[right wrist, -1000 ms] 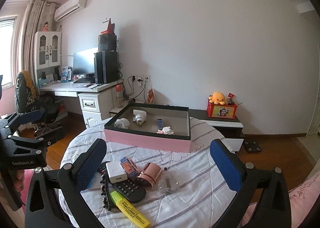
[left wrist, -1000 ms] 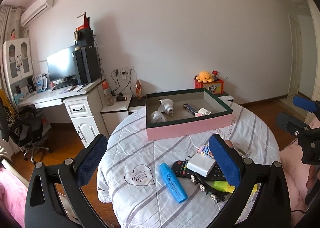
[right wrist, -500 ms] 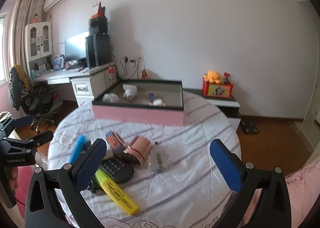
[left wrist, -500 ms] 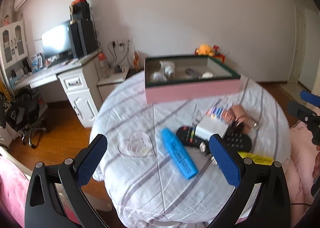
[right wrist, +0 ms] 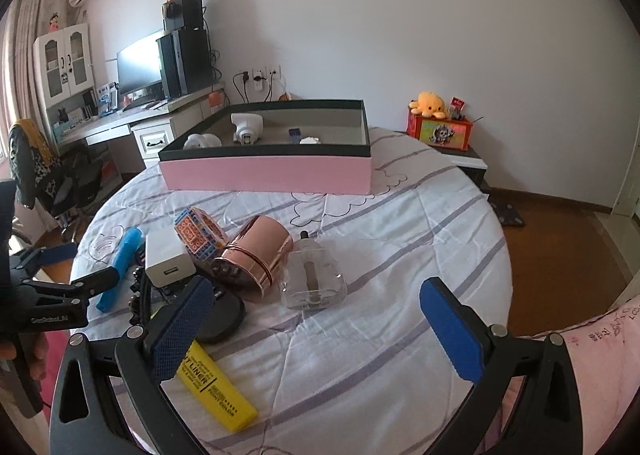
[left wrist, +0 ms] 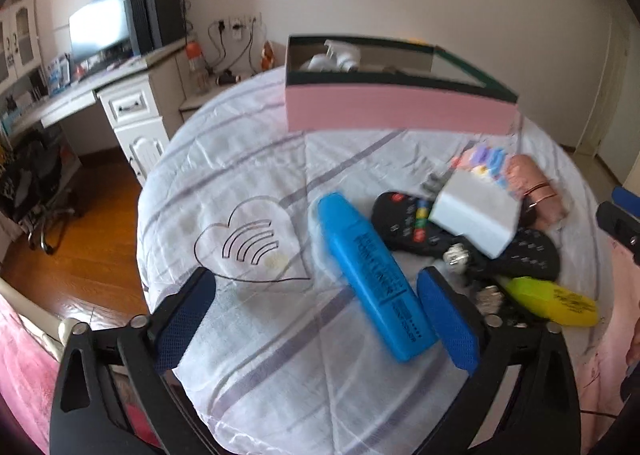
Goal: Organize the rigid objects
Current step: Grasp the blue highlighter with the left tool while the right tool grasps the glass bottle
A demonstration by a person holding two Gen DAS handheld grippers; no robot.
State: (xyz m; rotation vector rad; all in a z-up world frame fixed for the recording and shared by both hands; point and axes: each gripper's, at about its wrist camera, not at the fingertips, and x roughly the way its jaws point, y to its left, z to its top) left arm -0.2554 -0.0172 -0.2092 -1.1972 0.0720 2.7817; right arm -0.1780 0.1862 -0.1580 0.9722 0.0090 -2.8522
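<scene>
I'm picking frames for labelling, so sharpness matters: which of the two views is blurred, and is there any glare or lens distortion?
Left wrist view: motion-smeared, the pink box and blue marker soft-edged, the monitor glaring white. Right wrist view: sharp, print on the yellow marker readable, highlights on the copper cup. Both: fisheye bending, dark corners.

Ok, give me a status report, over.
Left gripper closing, nothing gripped, blue highlighter between fingers. Right gripper open, empty. Pink box beyond the clutter.
</scene>
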